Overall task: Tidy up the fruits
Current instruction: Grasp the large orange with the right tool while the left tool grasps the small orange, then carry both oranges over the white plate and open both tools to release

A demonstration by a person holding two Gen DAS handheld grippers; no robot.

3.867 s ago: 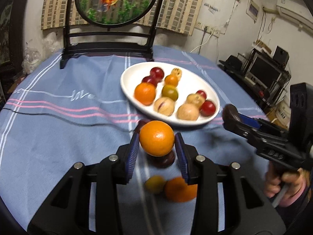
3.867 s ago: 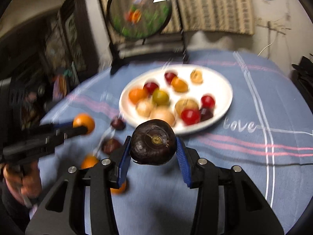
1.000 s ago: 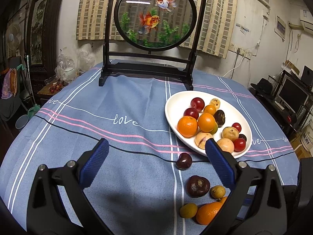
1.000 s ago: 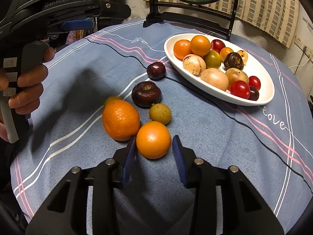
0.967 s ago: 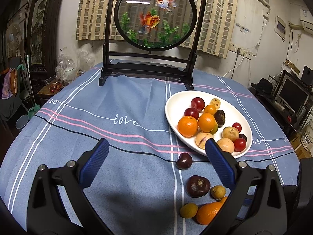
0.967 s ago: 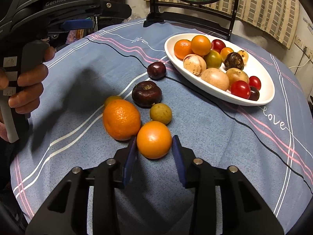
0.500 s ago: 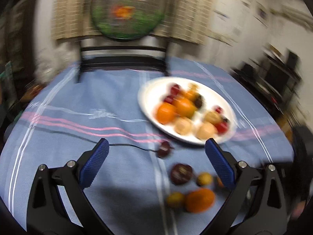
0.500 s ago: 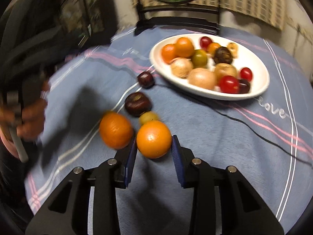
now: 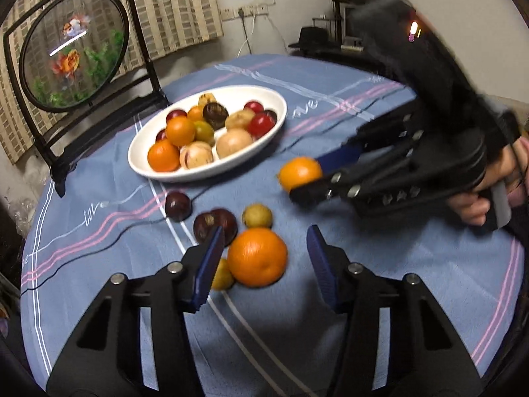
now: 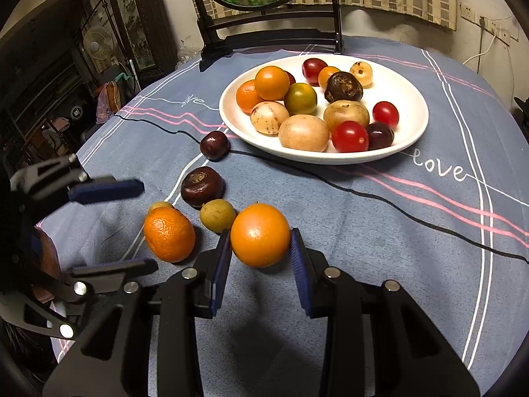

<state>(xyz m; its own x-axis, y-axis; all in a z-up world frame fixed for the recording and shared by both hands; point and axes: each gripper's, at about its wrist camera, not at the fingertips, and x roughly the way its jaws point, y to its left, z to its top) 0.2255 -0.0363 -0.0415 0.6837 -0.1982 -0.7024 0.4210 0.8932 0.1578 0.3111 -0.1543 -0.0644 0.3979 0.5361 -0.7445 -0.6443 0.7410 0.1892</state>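
"love" tablecloth (image 10: 439, 165) — orange (image 10: 260, 235) in right claw (image 10: 260, 254)

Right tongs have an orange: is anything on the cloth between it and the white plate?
Nothing visible blocks it. The right tongs hold the orange; the cloth toward the white plate is bare. The brown fruit and yellow-green fruit lie off to the left.

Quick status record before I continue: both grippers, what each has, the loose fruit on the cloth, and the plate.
right gripper: jaws shut on smooth orange, lifted off the cloth
left gripper: jaws open, astride bumpy orange, not touching it
loose fruit: two dark purple fruits, two small yellow-green fruits
white plate: holds mixed fruit, upright on tablecloth
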